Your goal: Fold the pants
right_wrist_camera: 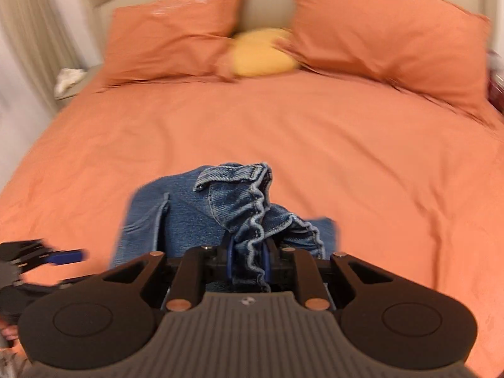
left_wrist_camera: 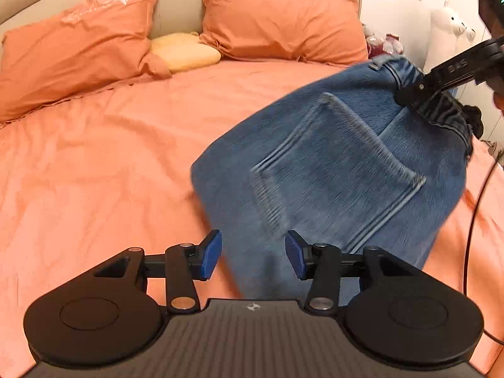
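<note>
Left wrist view. Left gripper [left_wrist_camera: 253, 253] in near foreground, blue pads [left_wrist_camera: 211, 254] spread apart, jaws released, nothing between them. Blue denim pants [left_wrist_camera: 330, 170] just beyond and to the right of the gap, lower edge reaching behind the right pad; contact with that pad not discernible owing to motion blur. Back pocket stitching facing the camera. Waistband at upper right pinched by right gripper [left_wrist_camera: 409, 93], entering from the right edge. Orange bedspread [left_wrist_camera: 110, 157] beneath and to the left. Two orange pillows [left_wrist_camera: 82, 44] at far side against a beige headboard [left_wrist_camera: 176, 9], a yellow cushion [left_wrist_camera: 186, 52] between them. White plush toy [left_wrist_camera: 447, 31] at far right.

Right wrist view. Right gripper [right_wrist_camera: 249, 261] in near foreground, jaws clenched on a bunched fold of the pants [right_wrist_camera: 189, 217], gathered waistband rising straight up out of the narrow gap between the blue pads. Remainder of denim hanging to the left and beyond the jaws, over the orange bedspread [right_wrist_camera: 346, 157]. Left gripper [right_wrist_camera: 67, 256] at near left edge, blurred. Pillows [right_wrist_camera: 176, 37] and yellow cushion [right_wrist_camera: 261, 52] at far side.
</note>
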Demonstrator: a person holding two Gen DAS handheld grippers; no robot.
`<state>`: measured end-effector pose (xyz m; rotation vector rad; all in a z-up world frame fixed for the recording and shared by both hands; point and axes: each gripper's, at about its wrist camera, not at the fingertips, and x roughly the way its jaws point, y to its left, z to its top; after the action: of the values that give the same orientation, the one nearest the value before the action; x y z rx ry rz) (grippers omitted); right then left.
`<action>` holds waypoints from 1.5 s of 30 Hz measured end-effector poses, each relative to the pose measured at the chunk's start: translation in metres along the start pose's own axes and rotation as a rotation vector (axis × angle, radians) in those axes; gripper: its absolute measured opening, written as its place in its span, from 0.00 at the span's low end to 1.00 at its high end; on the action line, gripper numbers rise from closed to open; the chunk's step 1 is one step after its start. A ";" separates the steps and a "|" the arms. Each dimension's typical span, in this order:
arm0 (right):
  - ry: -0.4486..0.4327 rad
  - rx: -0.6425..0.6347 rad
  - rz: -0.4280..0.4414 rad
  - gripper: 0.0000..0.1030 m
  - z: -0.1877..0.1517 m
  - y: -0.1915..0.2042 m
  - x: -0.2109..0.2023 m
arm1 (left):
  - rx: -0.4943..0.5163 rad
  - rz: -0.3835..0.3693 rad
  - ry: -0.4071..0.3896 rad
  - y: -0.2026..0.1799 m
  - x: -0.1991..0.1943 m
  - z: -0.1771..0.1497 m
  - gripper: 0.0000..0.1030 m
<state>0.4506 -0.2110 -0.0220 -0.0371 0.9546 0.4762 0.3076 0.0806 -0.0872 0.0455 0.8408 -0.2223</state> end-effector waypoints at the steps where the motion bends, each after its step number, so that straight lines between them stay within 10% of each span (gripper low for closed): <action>1: 0.029 0.036 -0.008 0.12 -0.003 -0.014 0.009 | 0.002 -0.006 0.008 0.000 0.002 -0.003 0.54; 12: 0.098 0.067 -0.054 0.15 -0.033 -0.057 0.094 | -0.020 -0.035 0.085 0.001 0.032 -0.019 0.54; 18: 0.051 -0.099 -0.157 0.37 -0.027 -0.035 0.067 | -0.003 -0.014 0.038 0.003 0.026 0.002 0.54; 25: -0.046 -0.146 -0.160 0.34 -0.023 -0.019 0.043 | 0.010 0.063 0.063 -0.001 0.059 0.034 0.49; 29: -0.055 -0.133 -0.197 0.14 -0.018 -0.028 0.055 | -0.013 0.046 0.101 0.000 0.079 0.038 0.49; 38: 0.013 -0.052 -0.246 0.12 -0.014 -0.041 0.094 | -0.032 0.062 0.159 0.005 0.097 0.035 0.60; 45: -0.077 -0.147 -0.243 0.21 -0.033 -0.021 0.034 | 0.003 0.074 0.119 -0.012 0.049 0.026 0.55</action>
<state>0.4496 -0.2254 -0.0719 -0.2633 0.8253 0.3200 0.3556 0.0569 -0.1059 0.0931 0.9558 -0.1525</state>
